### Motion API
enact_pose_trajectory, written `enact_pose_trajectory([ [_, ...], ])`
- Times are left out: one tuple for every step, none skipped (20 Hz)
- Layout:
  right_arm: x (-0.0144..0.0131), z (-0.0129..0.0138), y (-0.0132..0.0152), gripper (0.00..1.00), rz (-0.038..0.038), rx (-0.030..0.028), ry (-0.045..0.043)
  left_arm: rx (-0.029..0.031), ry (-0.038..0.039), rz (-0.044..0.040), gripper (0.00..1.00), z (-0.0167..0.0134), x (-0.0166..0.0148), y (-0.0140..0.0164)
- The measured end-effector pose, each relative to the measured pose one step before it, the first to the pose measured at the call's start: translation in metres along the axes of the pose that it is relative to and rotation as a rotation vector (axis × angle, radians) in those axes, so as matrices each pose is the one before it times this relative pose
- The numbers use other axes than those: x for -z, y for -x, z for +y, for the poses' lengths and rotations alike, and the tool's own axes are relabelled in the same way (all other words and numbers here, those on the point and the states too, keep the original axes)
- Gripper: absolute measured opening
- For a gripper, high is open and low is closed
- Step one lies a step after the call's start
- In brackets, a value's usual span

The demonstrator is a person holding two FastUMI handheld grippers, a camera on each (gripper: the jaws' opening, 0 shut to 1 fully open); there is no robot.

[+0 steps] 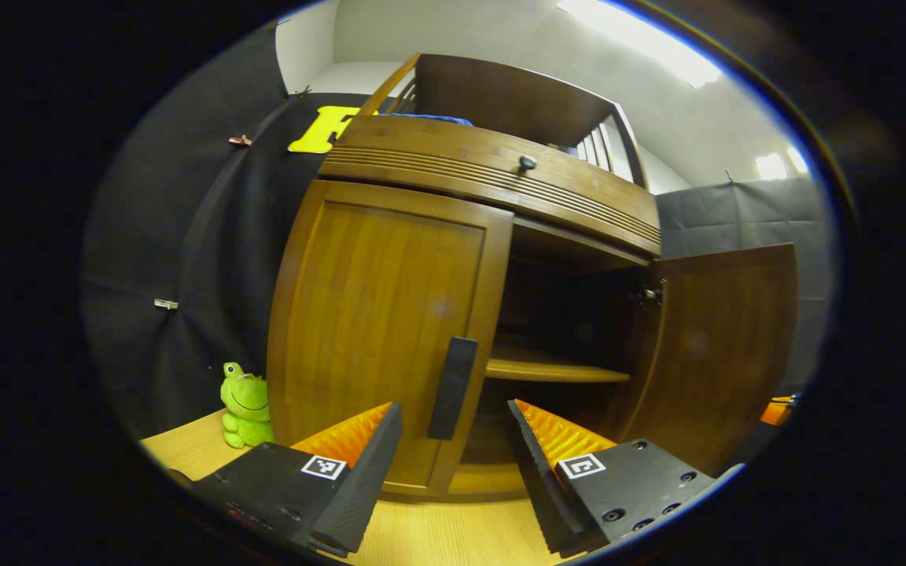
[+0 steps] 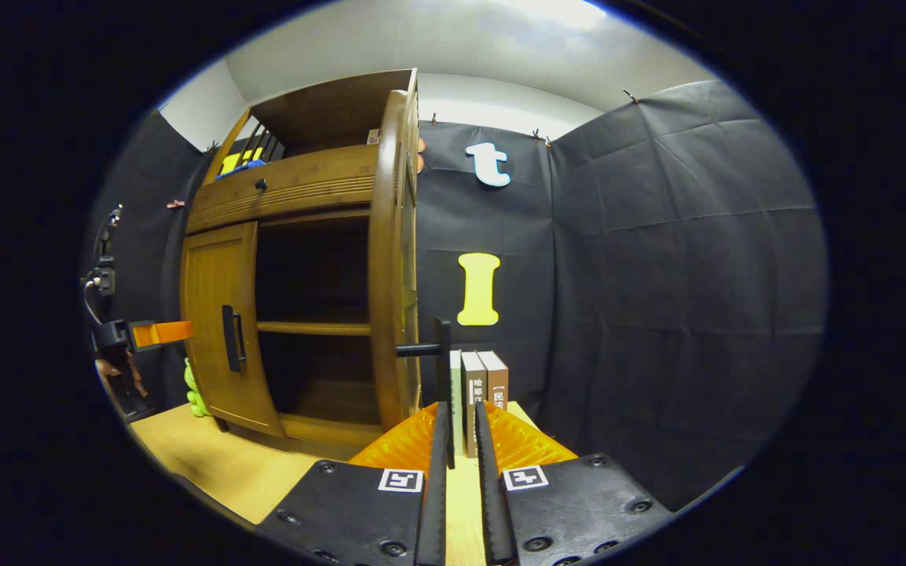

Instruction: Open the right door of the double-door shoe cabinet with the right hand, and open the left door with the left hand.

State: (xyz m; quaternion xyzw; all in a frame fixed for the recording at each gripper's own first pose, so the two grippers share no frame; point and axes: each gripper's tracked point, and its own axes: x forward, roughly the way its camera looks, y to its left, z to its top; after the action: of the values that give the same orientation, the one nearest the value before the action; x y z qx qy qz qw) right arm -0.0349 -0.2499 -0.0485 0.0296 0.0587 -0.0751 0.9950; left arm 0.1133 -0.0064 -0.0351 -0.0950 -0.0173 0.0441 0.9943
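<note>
left gripper (image 1: 453, 440): jaws wide apart, empty, left door handle (image 1: 453, 387) just ahead | right gripper (image 2: 459, 440): nearly closed, its grip on the right door handle (image 2: 441, 350) unclear | right door (image 2: 390, 259) swung open

Both tools (image 1: 453, 440) (image 2: 457, 440): ribbed pads, square marker tags, screws.

looks like a recording booth, black cloth walls (image 2: 657, 259) pinned around a wooden cabinet (image 1: 421, 314) on a tabletop (image 2: 209, 464)
</note>
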Motion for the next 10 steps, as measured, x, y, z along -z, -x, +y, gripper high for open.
enact_pose_trajectory([
  [0.00152,0.00420,0.00182,0.22,0.00759,-0.03319,-0.00573,-0.02068,-0.00478,-0.00870,0.84,0.00225,-0.00066,-0.00880],
  [0.00266,-0.00100,-0.00012,0.23,0.00524,-0.01064,0.00741,-0.01323,-0.00981,-0.00214,0.83,0.00014,-0.00001,-0.00735],
  [0.00306,-0.00510,-0.00035,0.23,0.00260,0.00617,0.01722,-0.01033,-0.01577,0.00383,0.82,-0.00015,0.00320,-0.00639],
  [0.00283,-0.00336,0.00256,0.22,0.00074,0.00805,0.02412,-0.01099,-0.02504,0.00398,0.82,-0.00093,0.00442,-0.00465],
  [0.00411,-0.00299,0.00472,0.22,0.00017,0.01302,0.02707,-0.01454,-0.03046,-0.00097,0.81,-0.00055,0.00292,-0.00498],
  [0.00210,0.00264,0.00543,0.34,0.00066,-0.01237,0.02872,-0.01119,-0.03203,-0.00178,0.81,-0.00069,0.00266,-0.00431],
  [0.00512,-0.00575,0.00457,0.46,-0.00634,0.01670,0.04174,-0.00051,-0.03157,-0.00180,0.81,-0.00239,0.00256,-0.00650],
  [0.00449,-0.00547,0.00369,0.58,-0.00759,0.02200,0.04994,-0.00168,-0.02572,0.00180,0.81,-0.00209,0.00156,-0.00698],
  [0.00461,-0.00508,0.00527,0.71,0.00192,0.02422,0.04057,-0.00329,-0.01620,0.00449,0.81,-0.00167,0.00037,-0.01162],
  [0.00984,-0.00298,0.00399,0.83,0.01269,0.01725,0.01392,-0.00291,-0.00372,0.00681,0.81,-0.00057,0.00060,-0.01118],
])
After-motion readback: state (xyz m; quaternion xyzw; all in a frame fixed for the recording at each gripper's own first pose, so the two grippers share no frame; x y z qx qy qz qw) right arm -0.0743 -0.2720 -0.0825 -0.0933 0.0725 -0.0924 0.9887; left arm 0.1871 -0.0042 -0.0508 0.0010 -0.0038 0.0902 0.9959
